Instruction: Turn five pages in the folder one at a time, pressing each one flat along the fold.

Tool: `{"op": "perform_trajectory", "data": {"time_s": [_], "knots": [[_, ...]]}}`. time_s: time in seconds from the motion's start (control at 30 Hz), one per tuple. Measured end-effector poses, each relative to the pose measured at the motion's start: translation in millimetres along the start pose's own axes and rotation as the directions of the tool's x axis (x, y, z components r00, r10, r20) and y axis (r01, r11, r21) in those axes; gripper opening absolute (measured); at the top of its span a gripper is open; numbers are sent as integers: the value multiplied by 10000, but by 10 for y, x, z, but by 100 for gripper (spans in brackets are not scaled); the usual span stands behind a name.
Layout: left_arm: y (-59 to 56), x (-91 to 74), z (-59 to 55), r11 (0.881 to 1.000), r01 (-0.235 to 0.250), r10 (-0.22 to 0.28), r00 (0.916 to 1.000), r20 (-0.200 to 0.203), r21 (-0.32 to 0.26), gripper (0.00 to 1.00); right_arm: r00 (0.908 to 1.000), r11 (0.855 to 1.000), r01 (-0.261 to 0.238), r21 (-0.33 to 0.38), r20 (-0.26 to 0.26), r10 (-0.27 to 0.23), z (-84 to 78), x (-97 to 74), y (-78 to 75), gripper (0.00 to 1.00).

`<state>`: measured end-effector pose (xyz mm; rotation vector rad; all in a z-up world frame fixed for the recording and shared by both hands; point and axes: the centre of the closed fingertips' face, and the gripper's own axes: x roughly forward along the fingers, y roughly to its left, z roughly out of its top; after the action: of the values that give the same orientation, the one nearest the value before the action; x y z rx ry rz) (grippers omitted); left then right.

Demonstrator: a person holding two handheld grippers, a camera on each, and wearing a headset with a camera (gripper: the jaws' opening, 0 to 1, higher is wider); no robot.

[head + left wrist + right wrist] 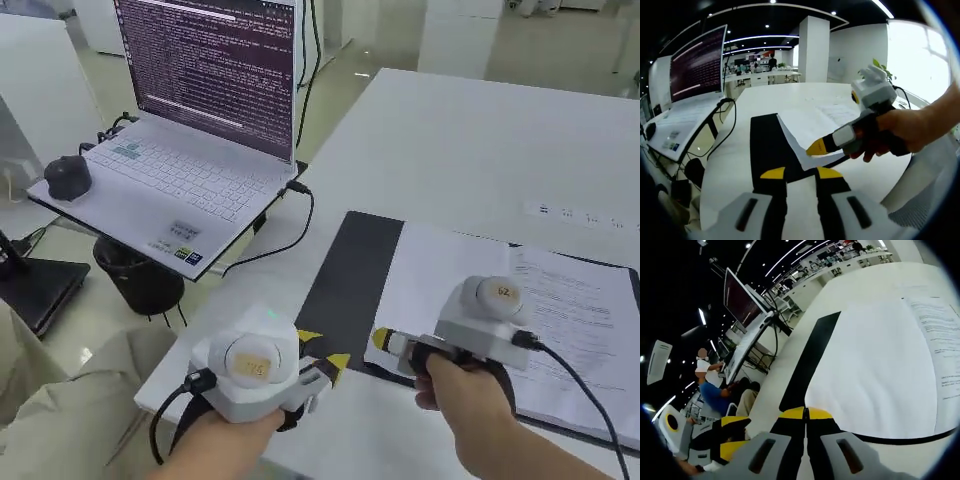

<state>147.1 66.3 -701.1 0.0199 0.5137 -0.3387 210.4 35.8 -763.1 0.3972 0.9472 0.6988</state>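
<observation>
Jaws closed, my right gripper [805, 413] is meeting the white paper page's [870, 365] near left corner, perhaps pinching it to turn. My open, empty left gripper [800, 173] is hovering clear beside the open black folder [350, 280] on the white counter [450, 130].

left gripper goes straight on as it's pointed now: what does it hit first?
Likely the folder's black cover, then the white page's corner by the right gripper. Its height above the table is unclear.
</observation>
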Motion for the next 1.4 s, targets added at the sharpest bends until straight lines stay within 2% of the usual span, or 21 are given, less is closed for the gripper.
{"op": "perform_trajectory", "data": {"time_s": [0.07, 0.13, 0.17, 0.2, 0.23, 0.3, 0.33, 0.43, 0.47, 0.53, 0.57, 0.7, 0.77, 0.87, 0.93, 1.03, 1.17, 1.23, 1.27, 1.3, 1.4], "knots": [[-10, 17, -31, 10000, 63, -63, 9999, -127, -5, 20, 9992, 9998, 161, 132, -366, -156, -86, 83, -60, 0], [-21, 33, -46, 9999, 131, -131, 9998, -171, -11, 20, 9986, 9995, 296, 108, -431, -291, -117, 140, -116, 0], [-22, 57, -74, 9998, 179, -177, 9995, -273, 47, 20, 9972, 9995, 237, 212, -710, -222, -187, 177, -125, 0], [-19, 71, -89, 9998, 185, -182, 9993, -322, 79, 20, 9972, 9994, 337, 123, -672, -328, -194, 192, -160, 0], [-22, 93, -107, 9997, 218, -214, 9991, -375, 103, 20, 9975, 9996, 292, 5, -639, -291, -203, 199, -178, 0], [-24, 134, -146, 9995, 257, -248, 9983, -532, 162, 20, 9970, 9995, 93, 287, -768, -71, -235, 213, -220, 0], [-28, 150, -152, 9995, 271, -262, 9981, -549, 158, 20, 9988, 9990, -227, 383, -436, 243, -194, 202, -207, 0], [-57, 220, -184, 9989, 378, -357, 9969, -699, 287, 19, 9961, 9947, -829, 607, -262, 847, -199, 158, -175, 4], [-71, 260, -199, 9985, 443, -416, 9962, -771, 334, 19, 9920, 9872, -1262, 981, 102, 1258, -156, 130, -127, 10], [-108, 328, -202, 9974, 563, -524, 9950, -847, 445, 19, 9881, 9794, -1515, 1337, 457, 1466, -107, 76, -126, 20], [-116, 343, -201, 9972, 582, -540, 9949, -853, 480, 19, 9841, 9746, -1674, 1486, 852, 1560, -46, 26, -145, 23], [-196, 527, -191, 9924, 855, -767, 9922, -985, 883, 19, 9814, 9709, -1651, 1735, 1264, 1443, 66, -203, -329, 18], [-257, 628, -164, 9895, 981, -871, 9908, -1040, 1063, 19, 9748, 9698, -1702, 1747, 1736, 1398, 172, -331, -416, 17], [-336, 822, -130, 9860, 1112, -989, 9899, -1017, 1240, 18, 9693, 9689, -1567, 1913, 2180, 1137, 289, -509, -582, 15], [-347, 924, -157, 9843, 1072, -910, 9889, -1177, 1401, 19, 9691, 9681, -1418, 2064, 2286, 932, 342, -605, -727, 13], [-318, 1060, -244, 9881, 834, -645, 9875, -1439, 1295, 19, 9683, 9648, -1256, 2309, 2403, 685, 405, -691, -909, 12], [-244, 1120, -333, 9922, 384, -196, 9875, -1564, 1184, 17, 9659, 9611, -1117, 2528, 2550, 452, 497, -785, -1097, 11], [-217, 1132, -435, 9929, 271, -49, 9824, -1869, 1162, 17, 9656, 9600, -1093, 2578, 2570, 409, 547, -805, -1152, 10], [-227, 1143, -359, 9940, 238, -99, 9915, -1301, 1063, 17, 9652, 9600, -1075, 2586, 2589, 383, 580, -810, -1179, 10], [-218, 1111, -403, 9947, 211, -53, 9879, -1551, 1006, 17, 9656, 9605, -1049, 2577, 2575, 363, 605, -808, -1198, 10], [-223, 1102, -412, 9945, 151, -8, 9907, -1360, 1041, 17, 9645, 9604, -1096, 2563, 2609, 405, 686, -802, -1221, 10]]}}
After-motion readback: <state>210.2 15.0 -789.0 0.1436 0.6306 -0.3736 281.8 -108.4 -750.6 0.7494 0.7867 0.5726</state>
